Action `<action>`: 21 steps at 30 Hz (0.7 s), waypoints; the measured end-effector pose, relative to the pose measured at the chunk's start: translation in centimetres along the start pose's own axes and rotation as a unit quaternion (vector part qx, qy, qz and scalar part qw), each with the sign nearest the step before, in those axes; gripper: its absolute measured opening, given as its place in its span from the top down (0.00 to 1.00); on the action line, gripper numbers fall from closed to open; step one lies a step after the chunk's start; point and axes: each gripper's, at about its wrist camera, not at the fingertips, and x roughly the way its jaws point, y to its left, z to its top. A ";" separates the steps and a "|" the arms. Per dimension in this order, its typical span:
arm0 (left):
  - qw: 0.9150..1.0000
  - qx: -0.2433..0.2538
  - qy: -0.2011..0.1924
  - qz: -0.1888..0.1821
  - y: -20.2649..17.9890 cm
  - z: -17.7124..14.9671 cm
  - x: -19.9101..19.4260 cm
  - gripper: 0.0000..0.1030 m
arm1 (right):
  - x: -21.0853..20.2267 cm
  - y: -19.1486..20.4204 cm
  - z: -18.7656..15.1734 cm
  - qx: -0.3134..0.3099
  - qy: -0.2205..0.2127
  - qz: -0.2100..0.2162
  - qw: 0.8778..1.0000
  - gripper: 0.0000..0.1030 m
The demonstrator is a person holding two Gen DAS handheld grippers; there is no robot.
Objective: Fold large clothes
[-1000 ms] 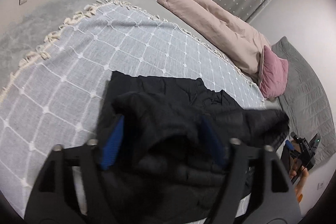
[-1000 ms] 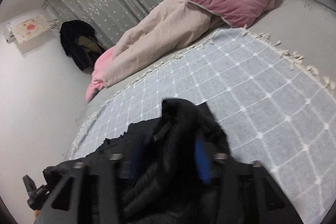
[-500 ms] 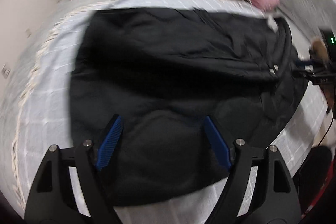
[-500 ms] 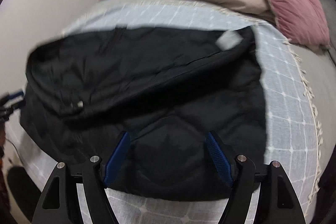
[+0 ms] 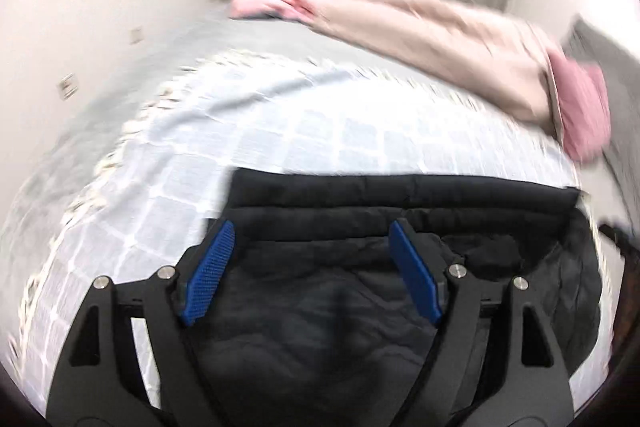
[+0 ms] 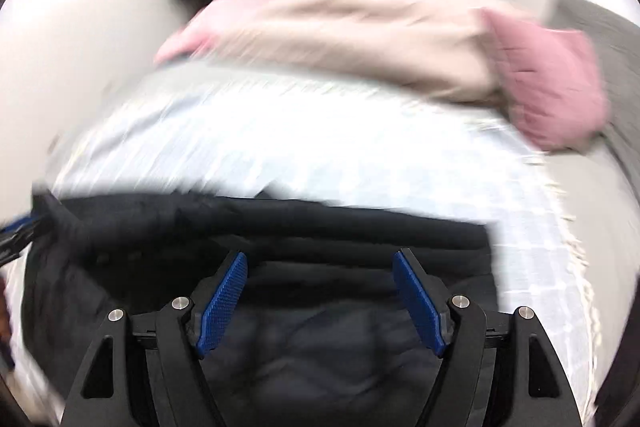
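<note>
Black padded jacket (image 5: 400, 211), partly folded on the checked blanket (image 5: 280, 131) nearest the cameras: left gripper (image 5: 312, 267) and right gripper (image 6: 320, 299), both wide and empty above it, should pinch matching corners, folding evenly.

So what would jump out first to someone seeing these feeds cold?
The black puffer jacket, folded across the near edge of the pale blue checked blanket, filling the space under both open grippers. Behind it, a beige duvet and a pink cushion lie along the bed's far side.
</note>
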 end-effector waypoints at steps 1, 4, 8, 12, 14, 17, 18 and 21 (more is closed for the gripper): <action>1.000 -0.011 0.001 -0.002 0.8 -0.4 -0.5 0.22 | 0.0 -1.2 -0.6 0.023 0.010 0.013 1.000 0.25; 1.000 -0.014 0.017 0.013 2.7 -1.9 -1.1 0.19 | -0.1 -4.5 -2.8 0.066 0.047 0.042 0.996 0.25; 0.996 -0.044 0.064 0.038 5.5 -3.8 -0.1 0.19 | -1.3 -8.7 -5.4 0.121 0.048 0.038 0.991 0.25; 0.991 -0.106 0.078 0.002 7.9 -5.7 1.9 0.19 | -1.7 -13.1 -7.7 0.195 0.029 0.056 0.979 0.23; 0.991 -0.100 0.092 -0.014 7.8 -6.0 2.8 0.19 | -0.6 -14.7 -8.6 0.206 0.049 0.029 0.977 0.23; 0.991 -0.083 0.080 -0.063 7.0 -5.7 3.4 0.29 | -0.2 -14.9 -8.4 0.186 0.050 0.008 0.981 0.23; 0.992 -0.079 0.079 -0.058 6.8 -5.9 3.7 0.46 | 0.0 -14.9 -8.7 0.176 0.047 0.012 0.983 0.23; 0.994 -0.079 0.068 -0.042 6.3 -6.0 3.8 0.88 | 0.6 -14.5 -9.4 0.162 0.038 0.057 0.984 0.54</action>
